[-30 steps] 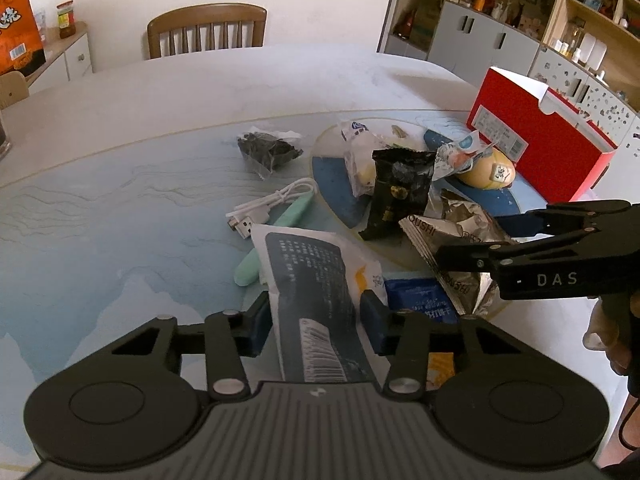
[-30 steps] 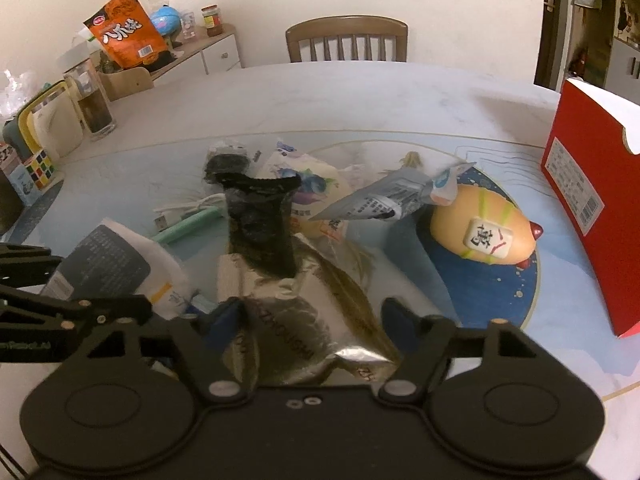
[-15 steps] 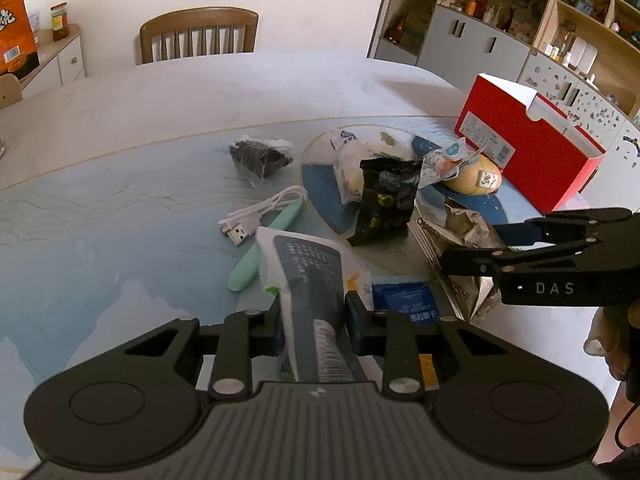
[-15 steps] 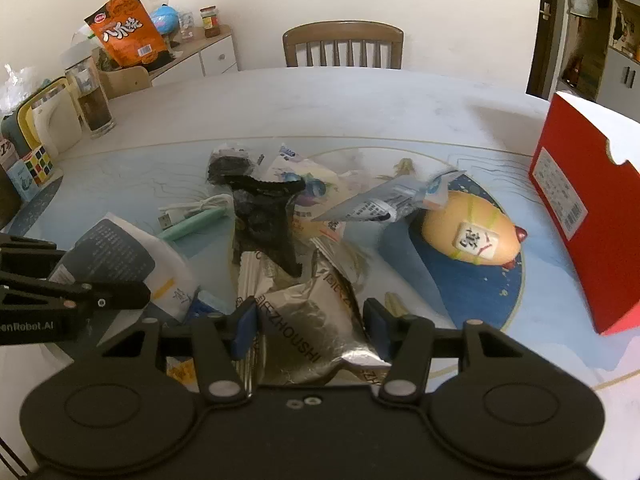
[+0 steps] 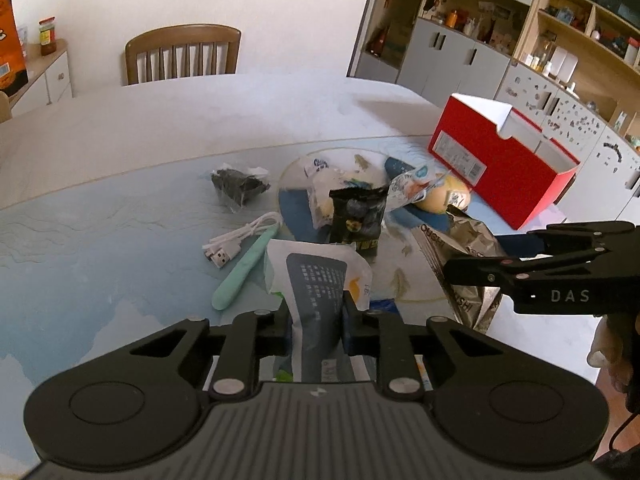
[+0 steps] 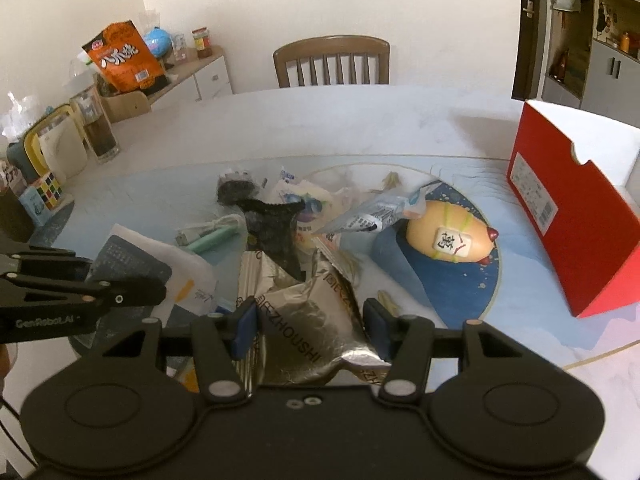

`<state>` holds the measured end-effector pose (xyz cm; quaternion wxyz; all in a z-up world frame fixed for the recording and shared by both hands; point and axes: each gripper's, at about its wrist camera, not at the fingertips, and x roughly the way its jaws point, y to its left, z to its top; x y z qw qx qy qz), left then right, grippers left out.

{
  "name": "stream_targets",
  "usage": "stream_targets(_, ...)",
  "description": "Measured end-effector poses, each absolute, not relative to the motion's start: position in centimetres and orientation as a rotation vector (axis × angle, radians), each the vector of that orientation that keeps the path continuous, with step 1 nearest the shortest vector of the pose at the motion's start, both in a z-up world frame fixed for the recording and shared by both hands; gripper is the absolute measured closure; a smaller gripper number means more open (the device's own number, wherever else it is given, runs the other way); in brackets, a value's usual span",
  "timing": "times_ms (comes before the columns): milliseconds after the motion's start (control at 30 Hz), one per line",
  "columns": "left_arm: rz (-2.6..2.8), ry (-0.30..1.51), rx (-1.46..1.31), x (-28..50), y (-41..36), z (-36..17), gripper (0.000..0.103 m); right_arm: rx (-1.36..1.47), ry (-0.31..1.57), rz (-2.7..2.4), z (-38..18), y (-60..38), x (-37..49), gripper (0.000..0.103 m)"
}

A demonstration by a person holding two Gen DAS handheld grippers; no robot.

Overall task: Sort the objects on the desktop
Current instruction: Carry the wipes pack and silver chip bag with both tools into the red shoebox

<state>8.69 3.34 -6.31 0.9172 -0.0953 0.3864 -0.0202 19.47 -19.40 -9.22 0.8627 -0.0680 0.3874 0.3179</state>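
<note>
— Left gripper (image 5: pixel 316 322): pressed in on the white pouch with the dark panel (image 5: pixel 320 280), blue pads biting both sides, pouch lifted off the table (image 5: pixel 100 240) and standing up at lower centre of the left view.

— Right gripper (image 6: pixel 311 330)?

— Clamped on the silver foil bag (image 6: pixel 308 320), jaws only partly closed because of the bag's bulk; crumpled foil bulging between them at lower centre of the right view. Seen from the left camera as a black linkage entering from the right edge, foil bag hanging beneath its tip.

— Hand pose?

— Mostly hidden; only a bit of the right hand (image 5: pixel 604 354) at the right edge, behind the tool.

— Rest of the pile?

— Mid-frame: black snack packet (image 5: pixel 356 216), white USB cable (image 5: pixel 236 240) beside a mint-green stick (image 5: pixel 244 274), yellow egg-shaped toy (image 6: pixel 448 236) on the blue round patch. Red box (image 5: pixel 500 168) at right, open top.
</note>
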Motion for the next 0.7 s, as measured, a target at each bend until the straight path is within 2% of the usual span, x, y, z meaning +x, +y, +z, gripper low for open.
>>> stream_targets(700, -0.133, 0.61, -0.13, 6.7, 1.1, 3.1, 0.083, -0.001, 0.69, 0.552, -2.0, -25.0, 16.1, 0.047)
